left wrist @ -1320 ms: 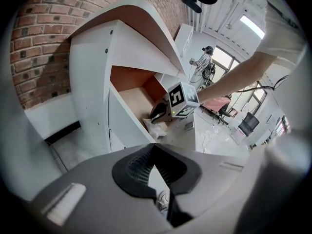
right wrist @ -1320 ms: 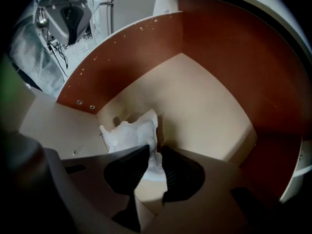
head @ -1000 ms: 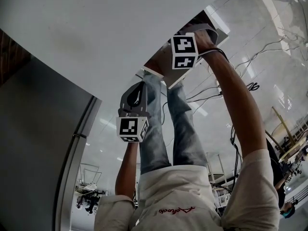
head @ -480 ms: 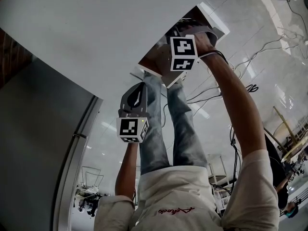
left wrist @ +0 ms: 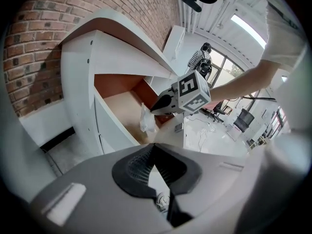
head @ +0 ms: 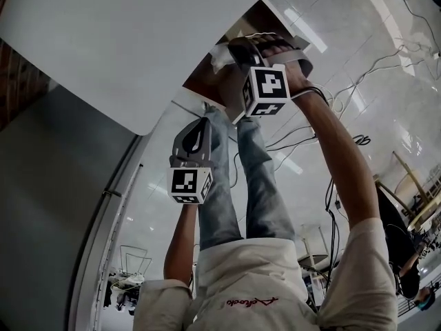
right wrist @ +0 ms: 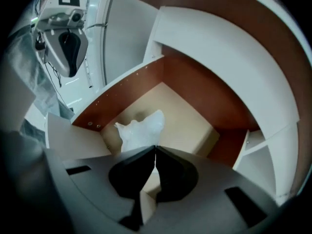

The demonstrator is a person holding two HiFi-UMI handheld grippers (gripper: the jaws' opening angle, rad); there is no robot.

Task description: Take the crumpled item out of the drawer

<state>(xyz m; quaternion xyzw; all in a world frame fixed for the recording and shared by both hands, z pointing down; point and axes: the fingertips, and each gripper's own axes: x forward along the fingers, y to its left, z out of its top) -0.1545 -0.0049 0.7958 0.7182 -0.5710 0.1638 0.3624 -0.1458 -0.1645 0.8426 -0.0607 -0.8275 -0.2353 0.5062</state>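
Observation:
The white cabinet's drawer (right wrist: 187, 113) stands open, with a pale floor and reddish-brown walls. A crumpled white item (right wrist: 141, 129) sits just past the tips of my right gripper (right wrist: 155, 147), which is shut on its edge. In the left gripper view the item (left wrist: 146, 121) hangs from the right gripper (left wrist: 155, 109) above the drawer (left wrist: 119, 104). From the head view, the right gripper (head: 233, 49) reaches into the drawer (head: 207, 85) beside the item (head: 222, 56). My left gripper (head: 204, 121) hangs back from the cabinet, shut with nothing in it; its jaw tips (left wrist: 153, 146) meet.
A brick wall (left wrist: 34, 43) stands behind the white cabinet (left wrist: 78, 67). Cables (head: 358, 81) trail over the glossy white floor. The person's jeans-clad legs (head: 262, 185) stand below the drawer. Office chairs (left wrist: 243, 121) and another person (left wrist: 201, 57) are farther off.
The right gripper has turned and shifted left inside the drawer, and the white item now shows at its tips. The left gripper has stayed in place.

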